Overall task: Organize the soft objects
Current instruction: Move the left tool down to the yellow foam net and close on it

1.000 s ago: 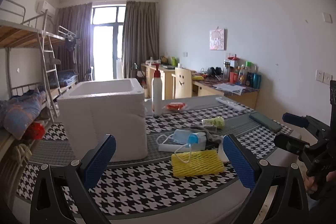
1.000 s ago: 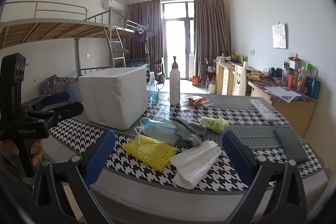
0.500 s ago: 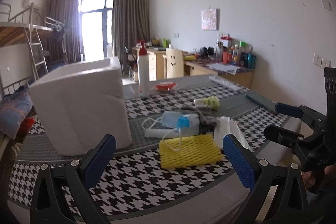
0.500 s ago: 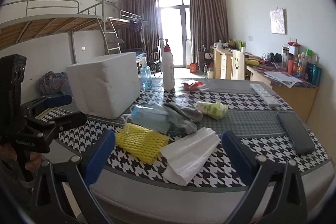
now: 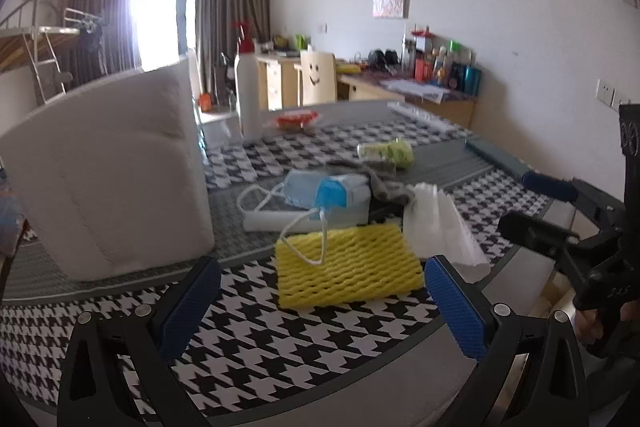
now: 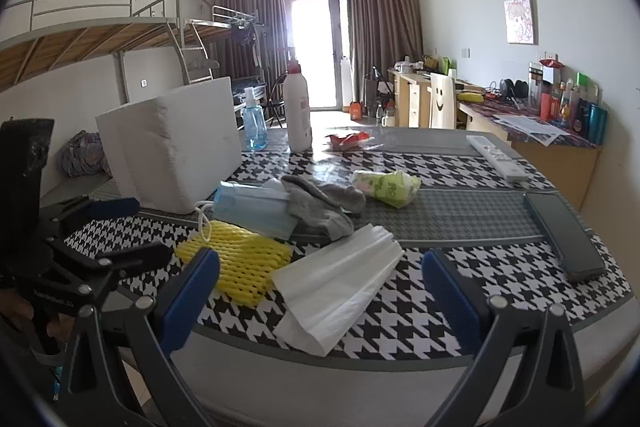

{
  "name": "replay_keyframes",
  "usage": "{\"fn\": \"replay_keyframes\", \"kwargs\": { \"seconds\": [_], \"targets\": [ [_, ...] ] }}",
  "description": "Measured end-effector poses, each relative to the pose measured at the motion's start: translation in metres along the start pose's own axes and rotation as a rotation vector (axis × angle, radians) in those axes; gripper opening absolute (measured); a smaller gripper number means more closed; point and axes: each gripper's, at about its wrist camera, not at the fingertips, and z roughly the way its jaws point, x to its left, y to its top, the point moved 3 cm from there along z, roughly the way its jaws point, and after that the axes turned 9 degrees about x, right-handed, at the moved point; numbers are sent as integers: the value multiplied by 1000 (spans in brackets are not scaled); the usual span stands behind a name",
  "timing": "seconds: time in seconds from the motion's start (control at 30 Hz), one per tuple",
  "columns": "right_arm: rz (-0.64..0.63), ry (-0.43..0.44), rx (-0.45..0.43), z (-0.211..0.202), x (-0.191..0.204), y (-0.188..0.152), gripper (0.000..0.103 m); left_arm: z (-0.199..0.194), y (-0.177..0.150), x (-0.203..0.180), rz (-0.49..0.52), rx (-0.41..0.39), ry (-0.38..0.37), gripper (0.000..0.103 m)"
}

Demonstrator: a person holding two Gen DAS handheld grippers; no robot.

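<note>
Both tongs gaping wide, nothing held: left gripper [image 5: 320, 301] and right gripper [image 6: 320, 291] hover at table [image 6: 500, 291] near edge. Yellow foam net [image 5: 348, 269] lies by that edge w/ white bag [image 6: 340, 287] beside it (touching); blue mask [image 6: 252, 207], grey sock [image 6: 324, 203] just behind. Foam box [image 6: 172, 143] twd left edge.

Matt white foam box [image 6: 172, 143], faintly grainy; yellow foam net [image 5: 348, 265], ribbed mesh; pale blue nonwoven mask [image 6: 252, 209] with white elastic loops; grey knit sock [image 6: 324, 203], soft and fuzzy; white folded plastic bag [image 6: 340, 279], slight sheen; houndstooth cloth [image 6: 500, 267], matt weave; glossy plastic bottle [image 6: 298, 111]; blue textured rubbery pads [image 5: 188, 303] on matt black plastic frames
</note>
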Motion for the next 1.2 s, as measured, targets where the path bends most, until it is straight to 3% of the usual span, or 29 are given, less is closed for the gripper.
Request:
{"fn": "replay_keyframes", "kwargs": {
  "seconds": [0.37, 0.57, 0.8, 1.2],
  "targets": [
    [32, 3, 41, 19, -12, -1, 102, 32, 1, -10, 22, 98, -41, 102],
    [54, 10, 43, 22, -20, -4, 102, 49, 0, -8, 8, 154, -22, 101],
    [73, 19, 65, 29, -25, -5, 102, 59, 1, -3, -33, 214, -27, 93],
    [65, 26, 86, 37, -24, -5, 102, 70, 5, -2, -40, 231, -22, 79]
  ]
}}
